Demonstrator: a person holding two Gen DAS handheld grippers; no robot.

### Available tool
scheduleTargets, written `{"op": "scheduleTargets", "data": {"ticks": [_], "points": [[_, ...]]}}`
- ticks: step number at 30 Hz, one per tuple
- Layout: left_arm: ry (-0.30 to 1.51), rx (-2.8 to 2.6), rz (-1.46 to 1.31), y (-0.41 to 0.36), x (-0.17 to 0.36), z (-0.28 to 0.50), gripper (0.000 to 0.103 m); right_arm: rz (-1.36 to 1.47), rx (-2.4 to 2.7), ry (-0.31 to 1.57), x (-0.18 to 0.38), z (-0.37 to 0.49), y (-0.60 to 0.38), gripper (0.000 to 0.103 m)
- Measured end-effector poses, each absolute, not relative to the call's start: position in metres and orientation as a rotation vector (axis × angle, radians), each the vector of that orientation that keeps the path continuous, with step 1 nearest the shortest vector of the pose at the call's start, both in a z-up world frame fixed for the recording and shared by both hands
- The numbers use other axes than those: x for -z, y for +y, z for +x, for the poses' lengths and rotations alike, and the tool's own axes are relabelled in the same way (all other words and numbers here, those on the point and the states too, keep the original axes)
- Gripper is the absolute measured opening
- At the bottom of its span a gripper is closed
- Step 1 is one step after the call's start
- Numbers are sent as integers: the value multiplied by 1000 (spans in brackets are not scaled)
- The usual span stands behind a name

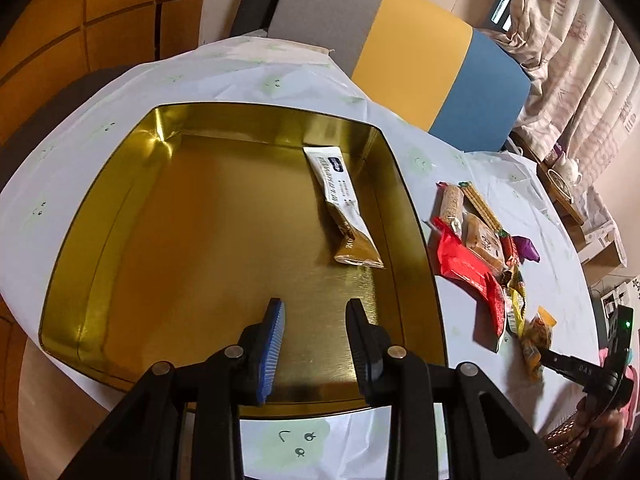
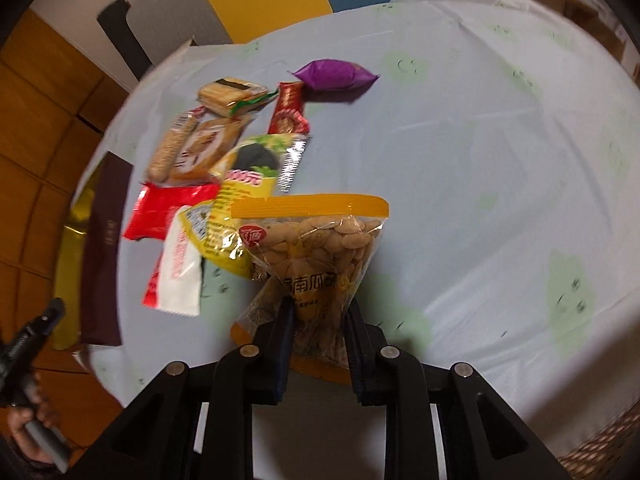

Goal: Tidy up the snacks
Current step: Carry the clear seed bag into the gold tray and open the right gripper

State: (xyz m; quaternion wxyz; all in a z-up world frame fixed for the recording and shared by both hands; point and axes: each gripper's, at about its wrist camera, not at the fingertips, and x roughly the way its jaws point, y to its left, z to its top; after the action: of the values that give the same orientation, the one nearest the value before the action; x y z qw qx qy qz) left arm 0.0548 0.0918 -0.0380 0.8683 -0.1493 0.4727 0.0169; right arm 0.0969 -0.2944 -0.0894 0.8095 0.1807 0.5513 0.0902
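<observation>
One clear packet of pale pumpkin seeds with an orange top band (image 2: 316,256) is pinched at its lower end between the jaws of the right gripper (image 2: 318,312), low centre of the right wrist view. The hold sits on loose film, so the packet could slide out or swing and knock the heap of loose snacks (image 2: 224,152) at upper left. That heap counts roughly nine wrappers, among them one purple pouch (image 2: 336,76) and one red packet (image 2: 168,208). In the left wrist view, one white and tan bar wrapper (image 1: 344,208) lies alone in the shiny gold rectangular tin (image 1: 120,184), right of centre. The left gripper (image 1: 316,312) hangs empty above the tin, jaws slightly apart.
</observation>
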Motion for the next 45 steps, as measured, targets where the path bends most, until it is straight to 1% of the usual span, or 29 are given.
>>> {"op": "scheduleTargets", "data": {"ticks": [5, 13, 26, 32, 36, 38, 41, 43, 45], "points": [[984, -46, -314, 96, 37, 52, 32, 431, -210, 1161, 87, 84, -294, 23], [949, -82, -322, 107, 32, 49, 32, 412, -338, 1089, 54, 81, -271, 23], [906, -141, -347, 130, 24, 40, 32, 115, -706, 1010, -7, 98, -99, 23], [896, -166, -362, 142, 23, 36, 32, 30, -725, 1044, 2, 119, -42, 23], [909, -174, -366, 146, 28, 37, 32, -22, -704, 1065, 14, 124, -26, 23], [913, -173, -368, 145, 31, 38, 32, -41, -696, 1076, 20, 126, -20, 26], [917, -167, -362, 143, 32, 38, 32, -64, -683, 1077, 23, 127, -14, 26], [918, -161, -354, 141, 32, 38, 32, -76, -677, 1066, 24, 125, -12, 31], [917, -159, -344, 138, 31, 38, 32, -75, -664, 1055, 24, 123, -16, 31]]}}
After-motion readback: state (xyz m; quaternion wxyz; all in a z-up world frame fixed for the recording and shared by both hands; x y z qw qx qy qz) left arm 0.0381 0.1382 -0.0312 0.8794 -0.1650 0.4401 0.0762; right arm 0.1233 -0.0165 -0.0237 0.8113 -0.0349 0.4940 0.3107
